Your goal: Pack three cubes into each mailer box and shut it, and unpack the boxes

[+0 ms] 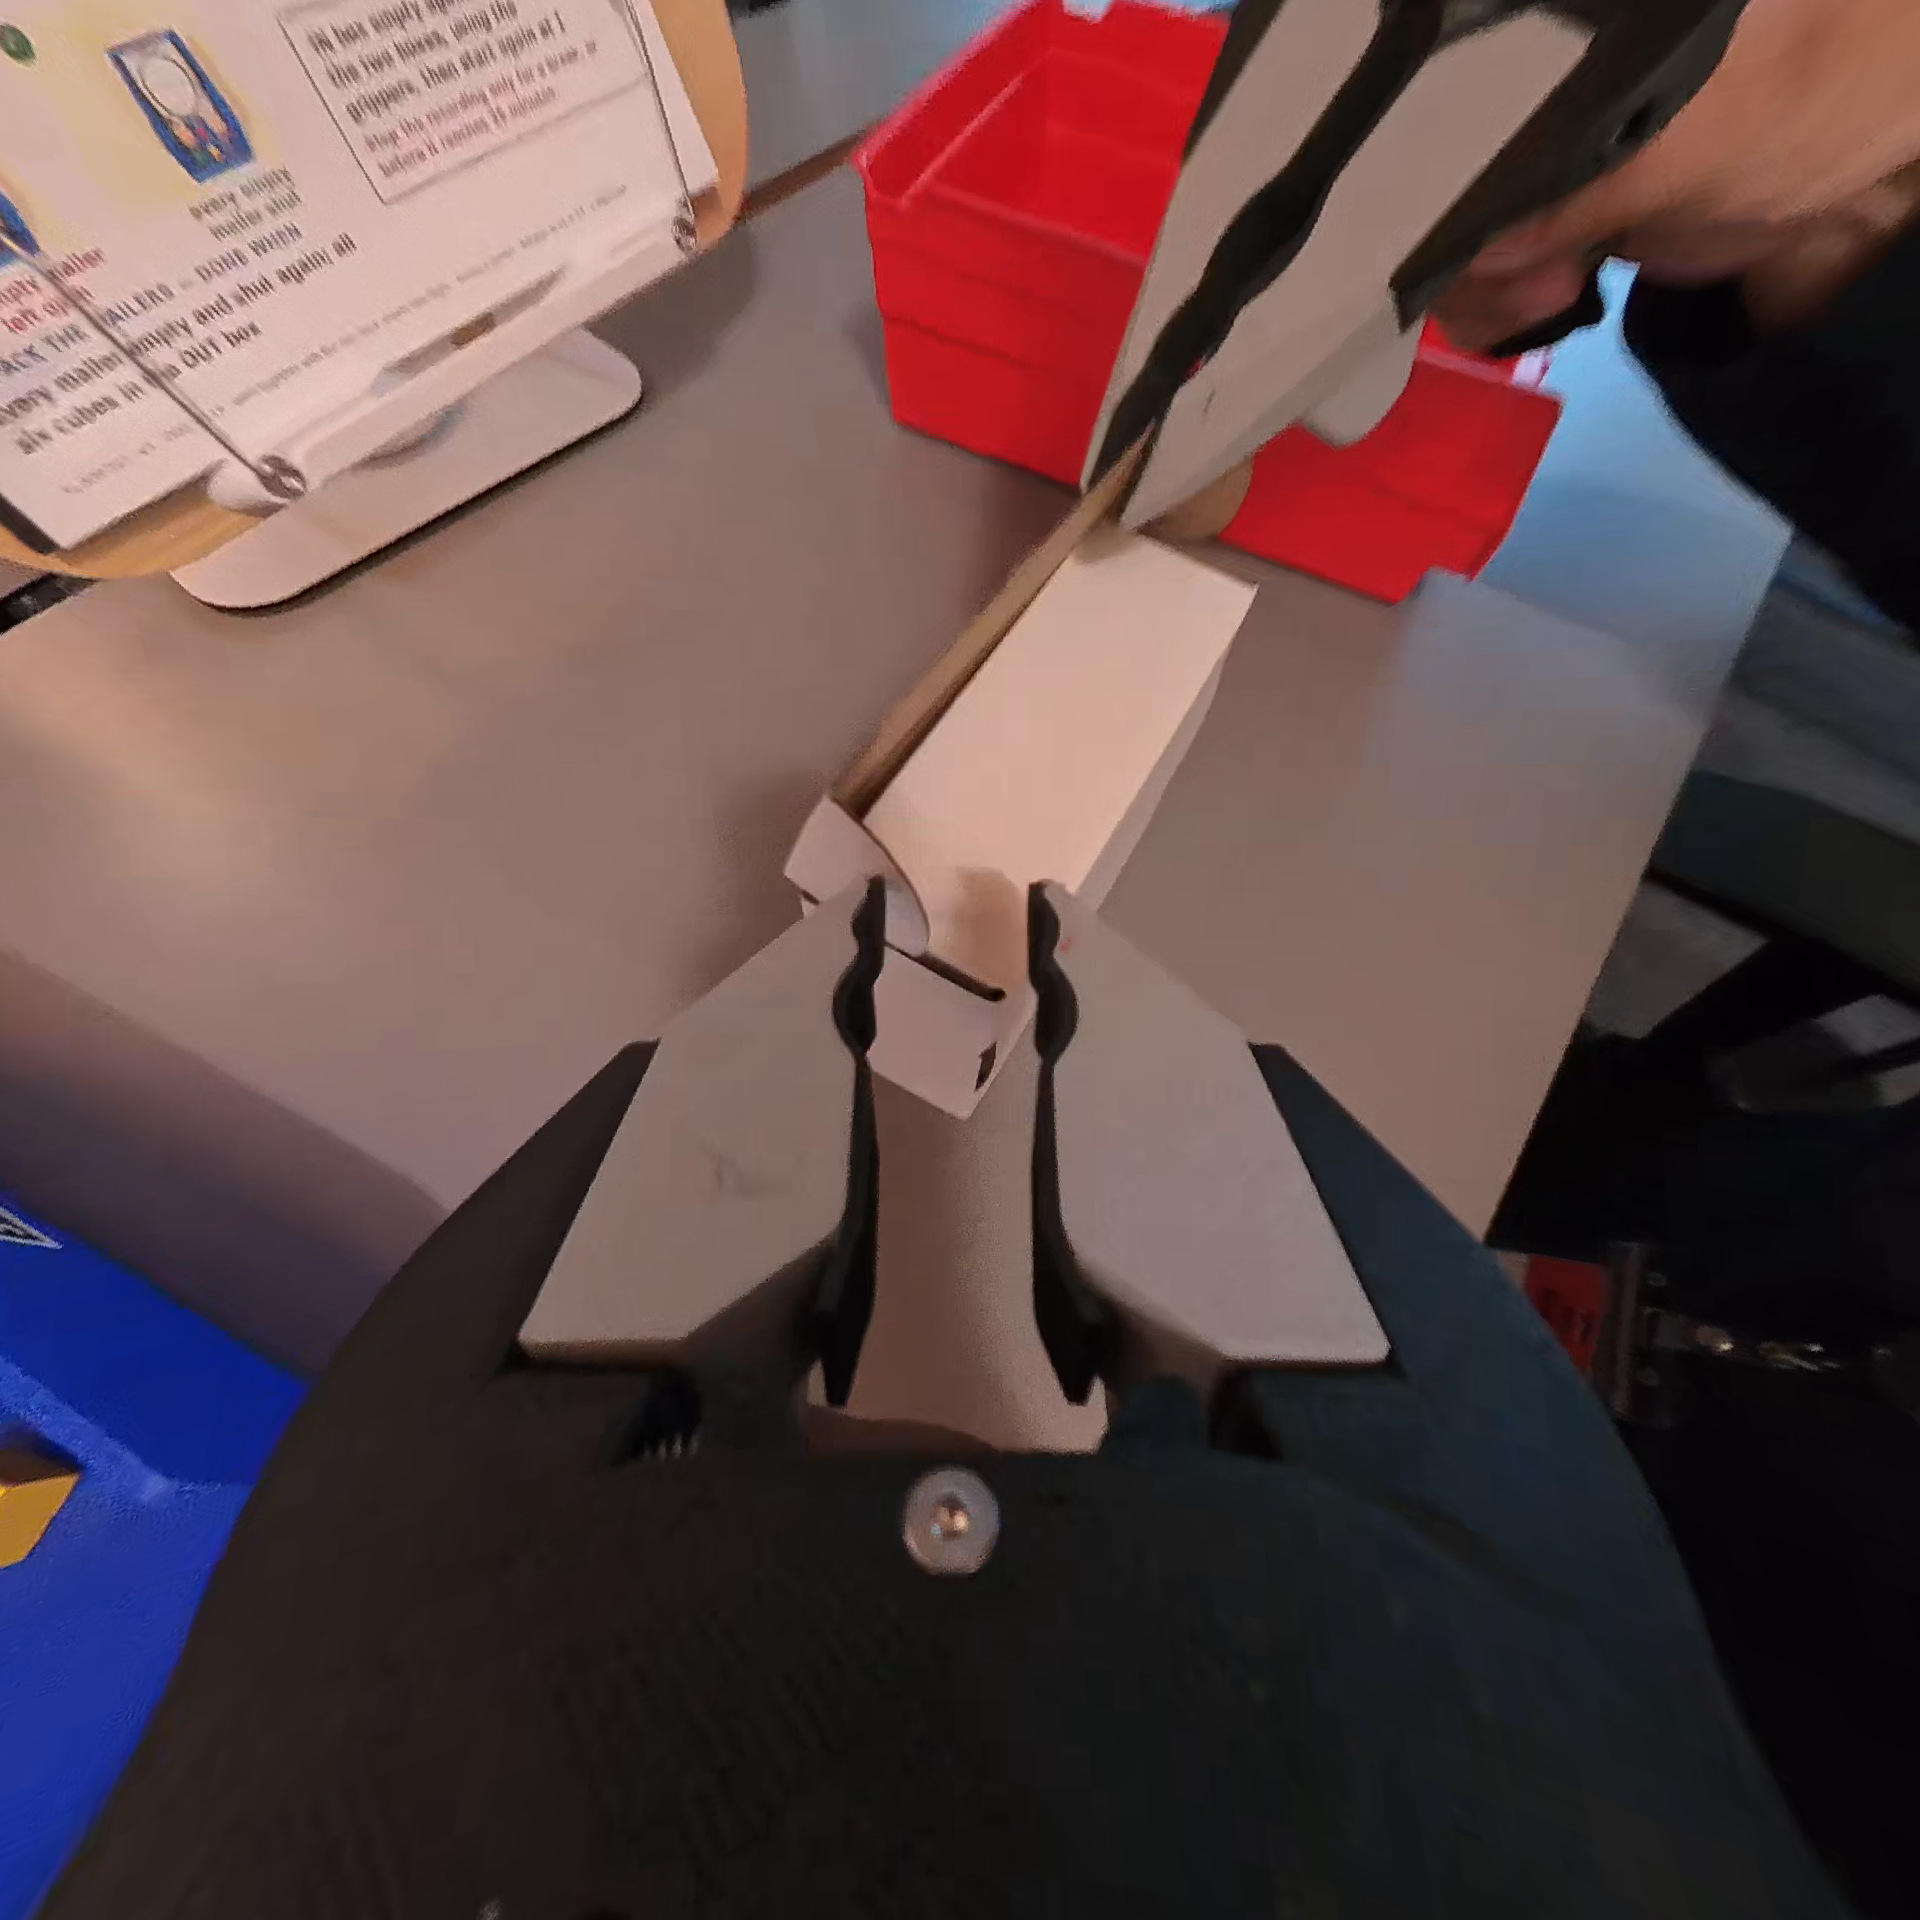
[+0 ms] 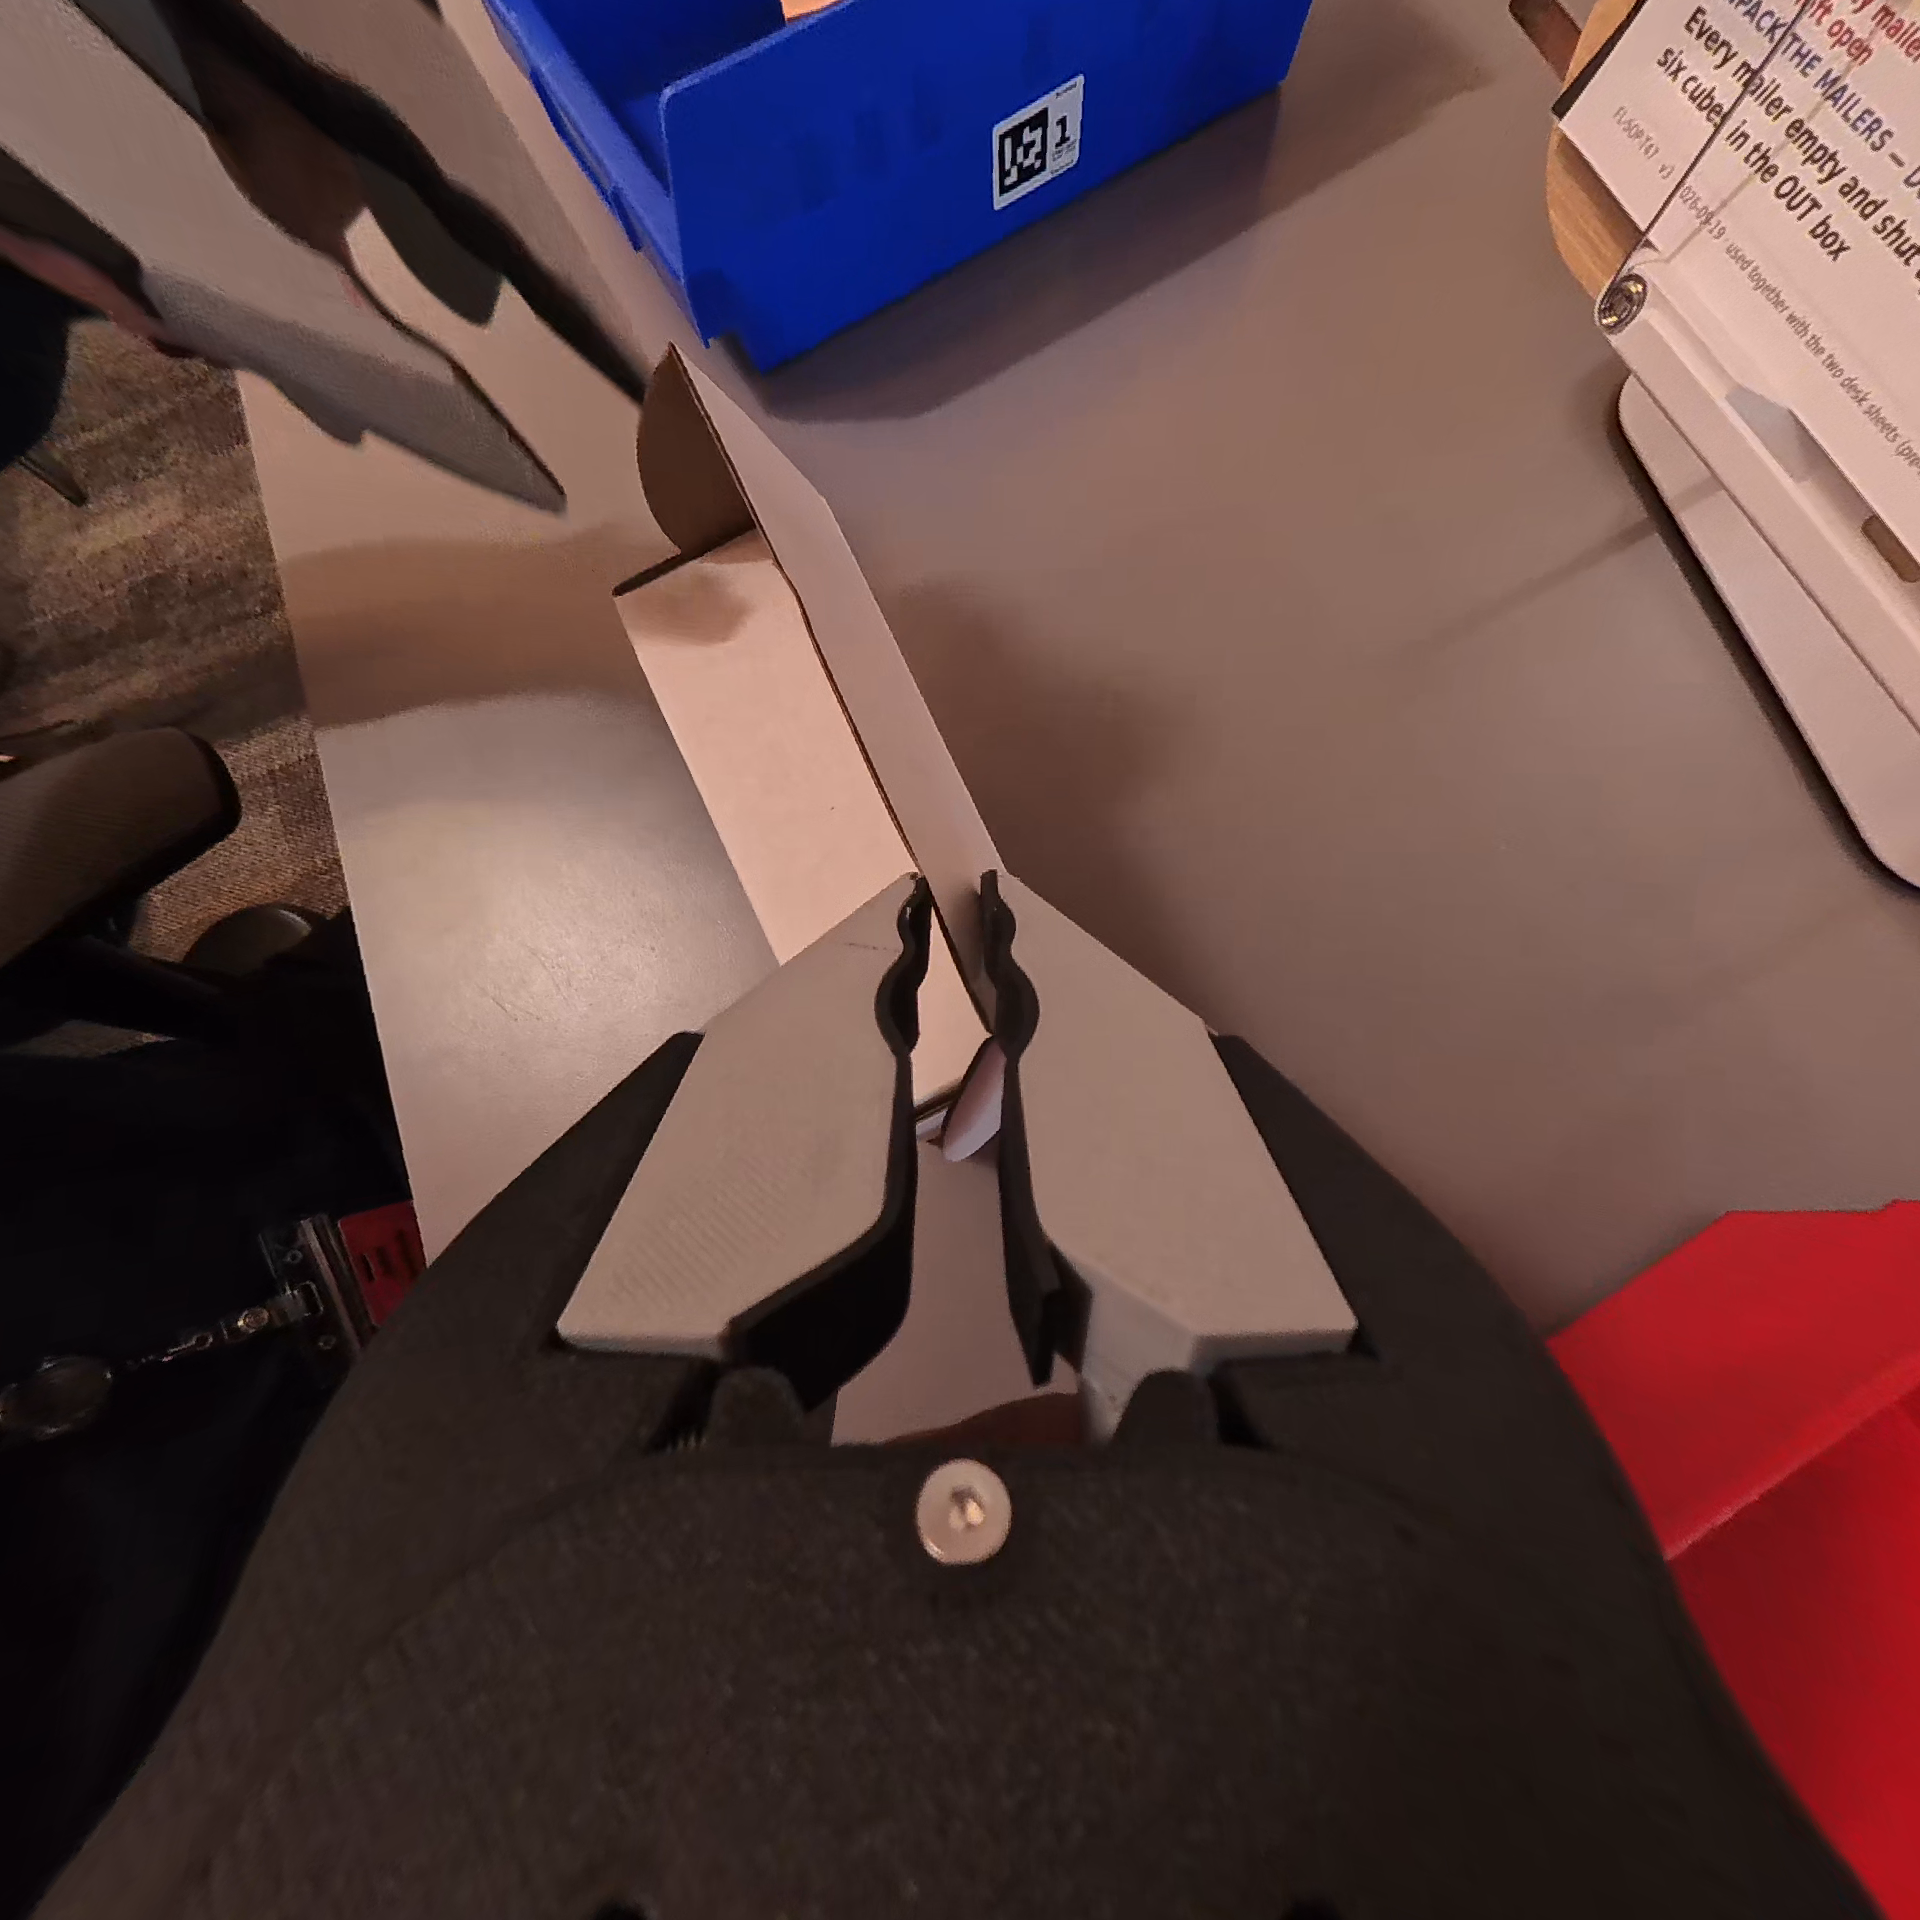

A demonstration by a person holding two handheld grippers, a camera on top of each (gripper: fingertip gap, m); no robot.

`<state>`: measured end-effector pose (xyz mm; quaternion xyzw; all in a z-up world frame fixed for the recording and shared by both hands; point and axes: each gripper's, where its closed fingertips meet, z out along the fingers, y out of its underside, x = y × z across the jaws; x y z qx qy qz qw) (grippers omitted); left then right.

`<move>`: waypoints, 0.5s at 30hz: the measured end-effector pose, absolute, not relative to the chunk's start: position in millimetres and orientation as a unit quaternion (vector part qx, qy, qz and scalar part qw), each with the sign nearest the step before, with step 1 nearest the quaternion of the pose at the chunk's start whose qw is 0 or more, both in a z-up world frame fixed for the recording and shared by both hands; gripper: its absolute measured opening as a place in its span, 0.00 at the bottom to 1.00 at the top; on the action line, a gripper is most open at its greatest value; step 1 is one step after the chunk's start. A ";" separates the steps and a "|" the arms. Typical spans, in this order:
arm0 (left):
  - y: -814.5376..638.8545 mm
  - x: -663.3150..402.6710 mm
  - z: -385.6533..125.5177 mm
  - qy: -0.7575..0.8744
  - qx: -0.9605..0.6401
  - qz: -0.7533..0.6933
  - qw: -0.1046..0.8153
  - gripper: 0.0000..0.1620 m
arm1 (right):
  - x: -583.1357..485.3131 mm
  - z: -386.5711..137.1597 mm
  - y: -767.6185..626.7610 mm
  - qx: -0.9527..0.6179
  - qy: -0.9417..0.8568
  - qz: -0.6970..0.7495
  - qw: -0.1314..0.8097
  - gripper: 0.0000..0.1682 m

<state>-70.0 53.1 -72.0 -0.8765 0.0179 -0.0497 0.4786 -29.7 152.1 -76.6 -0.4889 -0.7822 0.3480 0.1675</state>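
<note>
Two grippers on one white mailer box (image 1: 1049,727), mid-desk (image 1: 416,779) before the red bin (image 1: 997,270). Left gripper (image 1: 951,914) parted around box end; right gripper (image 2: 951,904) pinched on raised lid (image 2: 883,675). Best steadied while swinging lid gently.

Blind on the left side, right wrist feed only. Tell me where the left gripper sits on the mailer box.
Observer: The left gripper has its jaws apart around the mailer box's end flap; whether it presses, I cannot tell.
Operator: Report what lies behind my right gripper.
Observer: The right gripper pinches the lid, and a red bin stands just behind it.
Operator: Find me a cube.
Observer: One yellow cube shows in the blue bin by the left gripper.
</note>
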 end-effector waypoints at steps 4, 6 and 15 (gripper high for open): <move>53.1 -93.9 -36.0 -0.025 -0.840 -0.055 0.540 0.11 | -28.9 -76.6 150.5 -0.485 -0.785 0.346 0.167 0.04; 57.5 -110.6 -22.7 -0.067 -0.821 -0.054 0.564 0.00 | -29.0 -76.6 150.3 -0.486 -0.785 0.346 0.166 0.04; 82.7 -104.8 -58.0 -0.072 -0.854 -0.057 0.513 0.00 | -29.8 -76.3 147.7 -0.486 -0.784 0.348 0.165 0.04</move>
